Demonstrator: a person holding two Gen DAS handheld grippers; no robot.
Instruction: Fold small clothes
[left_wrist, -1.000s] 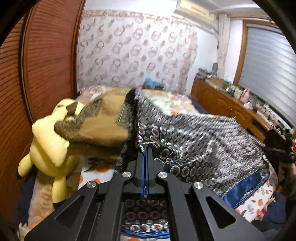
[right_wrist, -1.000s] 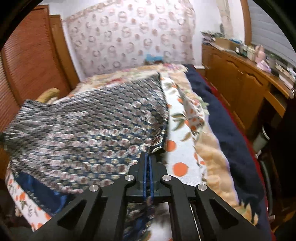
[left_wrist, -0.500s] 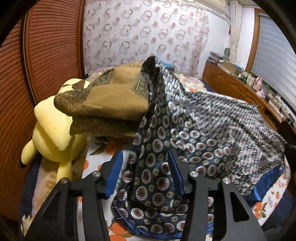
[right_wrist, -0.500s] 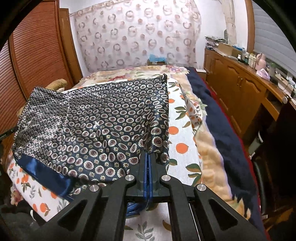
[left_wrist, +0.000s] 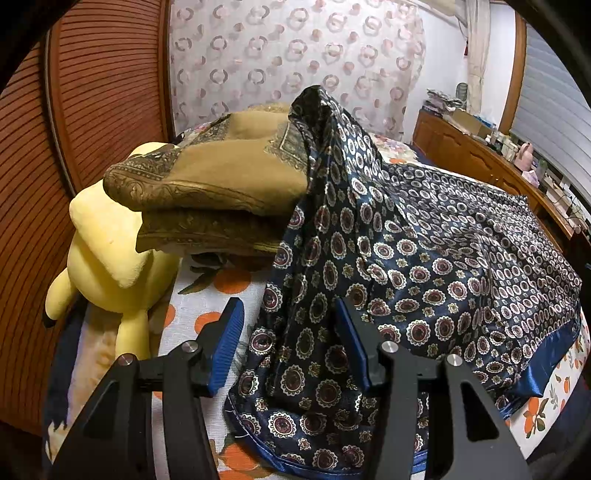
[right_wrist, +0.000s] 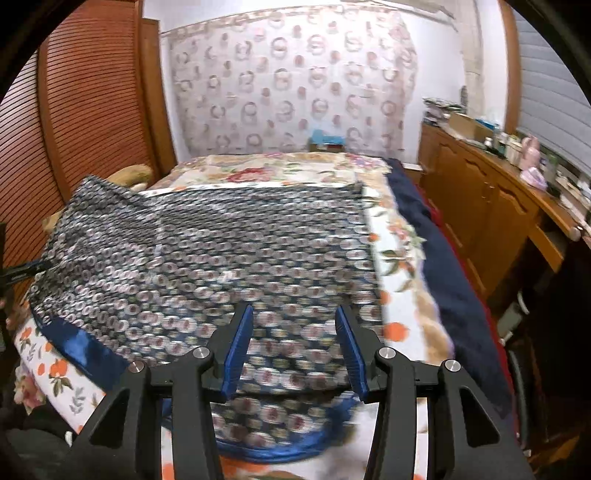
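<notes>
A navy satin cloth with round medallion print and a blue border (left_wrist: 424, 251) lies spread over the bed; it also shows in the right wrist view (right_wrist: 221, 258). Its far left corner is draped up over a folded brown paisley cloth (left_wrist: 221, 177). My left gripper (left_wrist: 288, 343) is open, its jaws on either side of the cloth's near left edge, holding nothing. My right gripper (right_wrist: 293, 350) is open above the cloth's near right corner, holding nothing.
A yellow plush toy (left_wrist: 107, 258) sits at the bed's left under the brown cloth. An orange-print sheet (right_wrist: 399, 280) covers the bed. A wooden slatted wardrobe (left_wrist: 92, 92) stands on the left. A wooden cabinet with clutter (right_wrist: 498, 192) runs along the right.
Both grippers have opened and let go of the navy cloth, the left first, then the right. The cloth has dropped onto the bed and both grippers have drawn back a little.
</notes>
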